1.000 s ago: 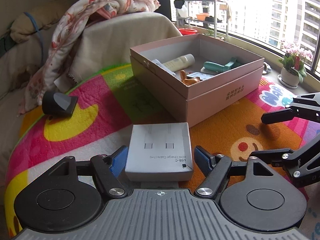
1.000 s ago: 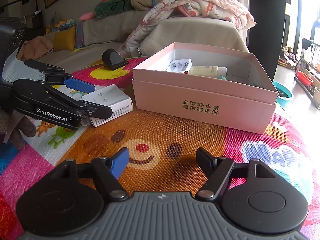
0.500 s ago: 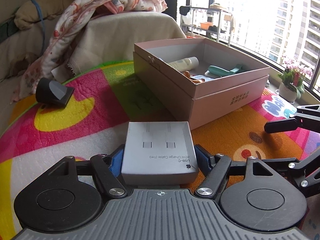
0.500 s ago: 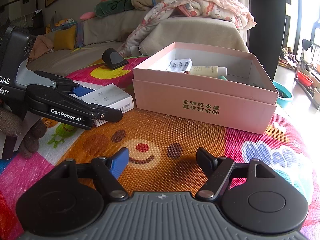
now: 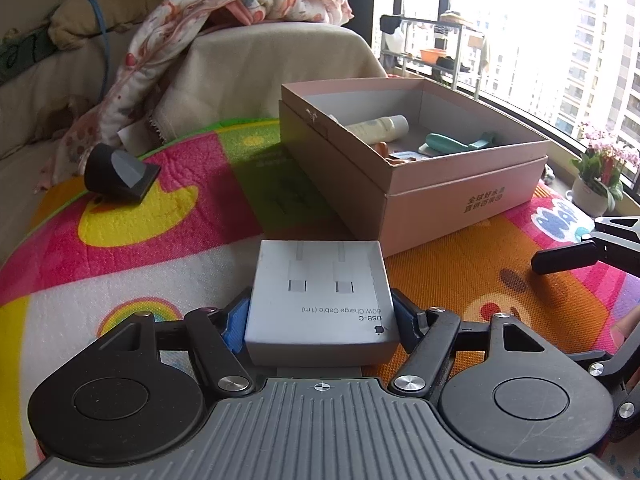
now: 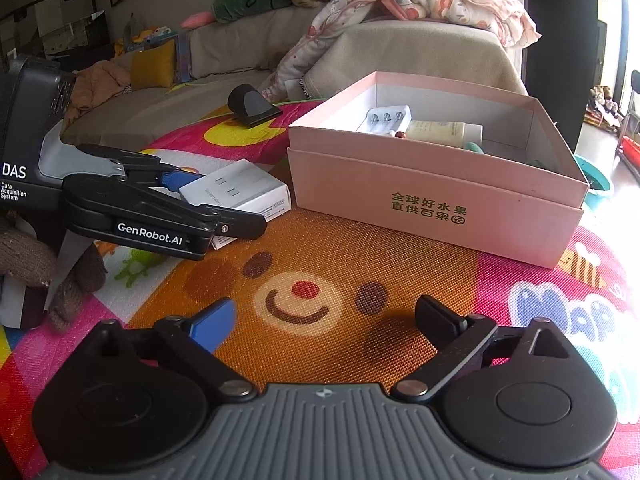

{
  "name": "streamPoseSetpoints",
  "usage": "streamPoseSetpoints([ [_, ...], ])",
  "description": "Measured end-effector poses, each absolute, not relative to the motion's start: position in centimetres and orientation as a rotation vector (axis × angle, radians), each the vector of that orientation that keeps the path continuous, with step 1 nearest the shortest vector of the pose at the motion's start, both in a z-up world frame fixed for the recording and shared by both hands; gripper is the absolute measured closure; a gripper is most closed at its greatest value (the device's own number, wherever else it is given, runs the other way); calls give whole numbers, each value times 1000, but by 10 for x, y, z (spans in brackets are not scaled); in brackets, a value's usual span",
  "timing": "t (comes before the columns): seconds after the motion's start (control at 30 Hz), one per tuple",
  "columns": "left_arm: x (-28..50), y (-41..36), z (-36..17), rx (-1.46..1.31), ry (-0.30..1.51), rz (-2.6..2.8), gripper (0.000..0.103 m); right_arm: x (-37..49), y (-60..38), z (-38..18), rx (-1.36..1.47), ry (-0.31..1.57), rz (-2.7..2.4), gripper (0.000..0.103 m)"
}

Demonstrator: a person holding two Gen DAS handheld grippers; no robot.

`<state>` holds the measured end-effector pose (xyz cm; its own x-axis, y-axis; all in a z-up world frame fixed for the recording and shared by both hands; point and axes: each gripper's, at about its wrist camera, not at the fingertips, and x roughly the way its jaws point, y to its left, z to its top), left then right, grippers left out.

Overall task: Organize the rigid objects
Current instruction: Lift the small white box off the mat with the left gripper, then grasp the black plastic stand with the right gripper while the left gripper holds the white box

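My left gripper (image 5: 320, 320) is shut on a white USB-C cable box (image 5: 320, 300), its blue pads pressed on both sides; the box looks slightly raised off the play mat. The same box (image 6: 236, 192) and left gripper (image 6: 208, 200) show in the right wrist view. An open pink cardboard box (image 5: 460, 196) stands ahead to the right and holds a cream tube (image 5: 380, 126), a teal tool (image 5: 452, 144) and other small items. My right gripper (image 6: 324, 320) is open and empty over the orange bear patch, in front of the pink box (image 6: 432, 208).
A black wedge-shaped object (image 5: 118, 174) lies on the colourful play mat (image 5: 180, 216) at the far left. A sofa with a blanket (image 5: 240, 12) stands behind the mat. A potted plant (image 5: 596, 176) and a window are at the right.
My left gripper has closed on the white cable box and moved with it toward the pink box. The right gripper has stayed still and open.
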<state>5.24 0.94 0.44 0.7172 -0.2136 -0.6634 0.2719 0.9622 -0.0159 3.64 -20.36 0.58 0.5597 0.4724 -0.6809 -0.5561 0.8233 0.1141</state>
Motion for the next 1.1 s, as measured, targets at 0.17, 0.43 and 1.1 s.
streamPoseSetpoints([
  [0.17,49,9,3,74,705,-253,29,40,-207,6,-98,786,637,2],
  [0.43,42,22,7,-2,676,-220,29,37,-200,5,-165,785,643,0],
  [1.1,-32,150,29,-320,419,34,29,88,-85,134,-233,550,619,12],
])
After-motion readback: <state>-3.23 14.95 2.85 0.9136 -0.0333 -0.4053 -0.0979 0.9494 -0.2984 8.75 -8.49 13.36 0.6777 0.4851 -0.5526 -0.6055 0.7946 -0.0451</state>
